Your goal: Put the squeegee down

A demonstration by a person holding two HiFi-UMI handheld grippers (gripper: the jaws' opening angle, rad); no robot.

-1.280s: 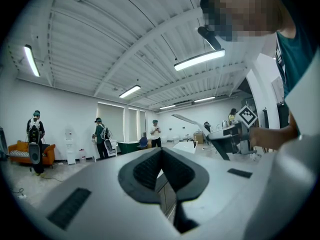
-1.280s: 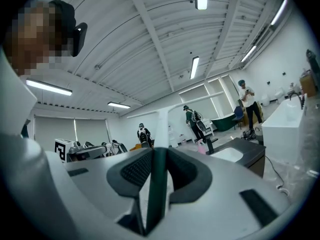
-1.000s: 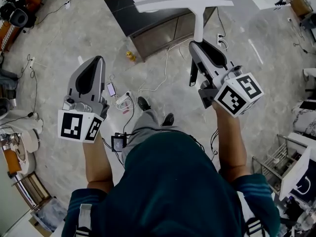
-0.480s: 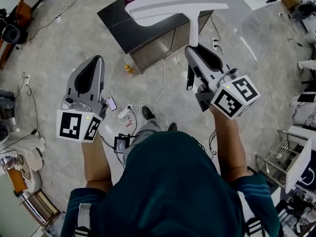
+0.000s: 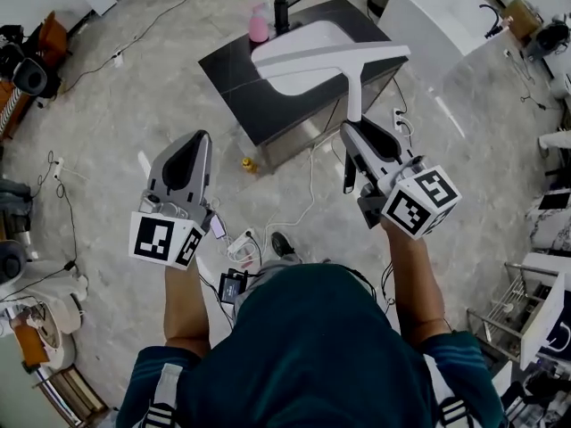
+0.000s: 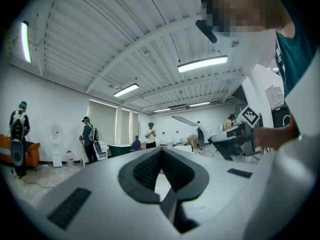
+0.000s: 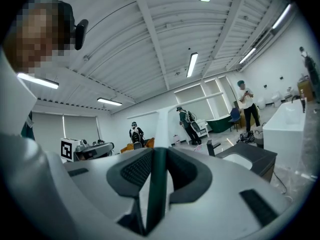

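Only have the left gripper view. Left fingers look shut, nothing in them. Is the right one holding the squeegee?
Observer: Yes, the right gripper is shut on the squeegee by its handle, blade out ahead.
Operator: What's under the blade?
Observer: In the head view it lies across the white basin of a dark counter. The gap between them can't be judged.
Operator: Anything on the counter?
Observer: A pink bottle beside the tap, at the far edge.
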